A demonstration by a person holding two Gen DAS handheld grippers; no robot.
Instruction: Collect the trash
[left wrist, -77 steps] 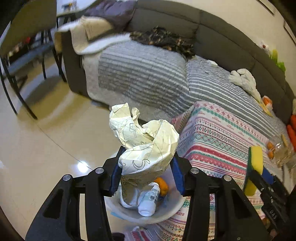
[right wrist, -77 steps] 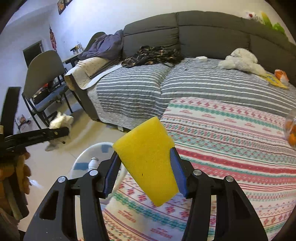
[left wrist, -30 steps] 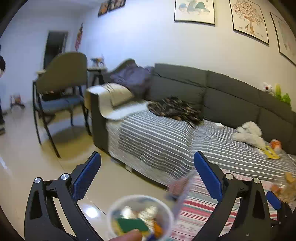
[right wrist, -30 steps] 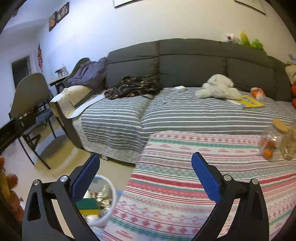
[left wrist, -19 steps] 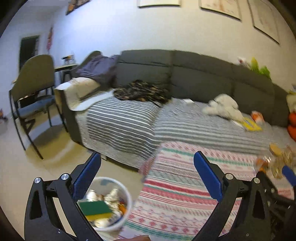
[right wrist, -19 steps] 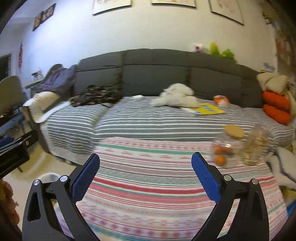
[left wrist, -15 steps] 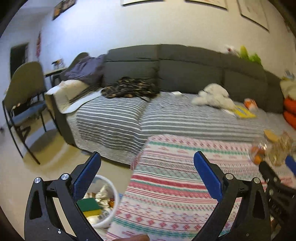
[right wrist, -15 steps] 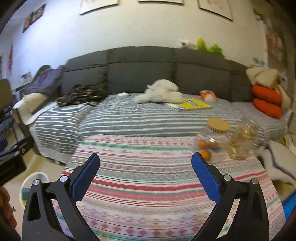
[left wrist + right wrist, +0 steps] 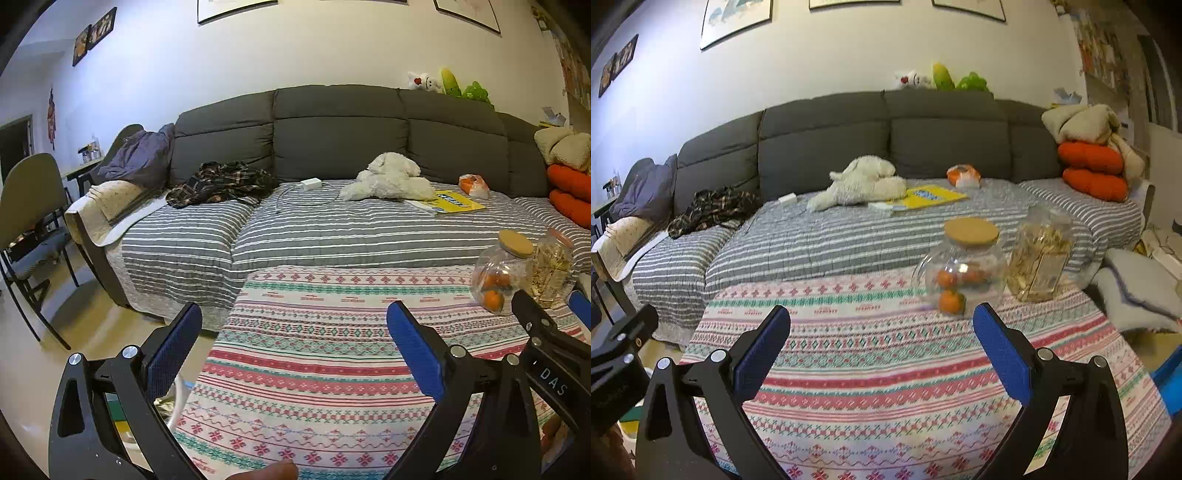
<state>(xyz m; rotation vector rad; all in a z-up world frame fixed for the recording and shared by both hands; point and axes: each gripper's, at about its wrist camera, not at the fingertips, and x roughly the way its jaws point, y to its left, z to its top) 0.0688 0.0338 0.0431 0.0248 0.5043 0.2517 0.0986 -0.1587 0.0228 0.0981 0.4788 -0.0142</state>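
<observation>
My left gripper (image 9: 293, 341) is open and empty above the patterned tablecloth (image 9: 332, 354). My right gripper (image 9: 881, 341) is likewise open with nothing between its blue pads, over the same tablecloth (image 9: 886, 369). The white trash bin (image 9: 177, 402) stands on the floor at the table's left edge, mostly hidden behind my left finger; crumpled trash and a green-yellow sponge (image 9: 114, 410) show inside it. A sliver of the bin (image 9: 629, 422) appears low left in the right wrist view. The right gripper's body (image 9: 546, 354) shows at the right of the left wrist view.
A glass jar of oranges (image 9: 960, 269) with a cork lid and a jar of dried snacks (image 9: 1041, 254) stand on the table's far right. Behind is a grey sofa (image 9: 332, 125) with a striped cover, a plush toy (image 9: 388, 177), clothes, a yellow book. A chair (image 9: 29, 206) stands left.
Both grippers let go of their loads, the crumpled paper and the yellow sponge, which went into the bin. Both then opened wide and swung right, from the bin to the table.
</observation>
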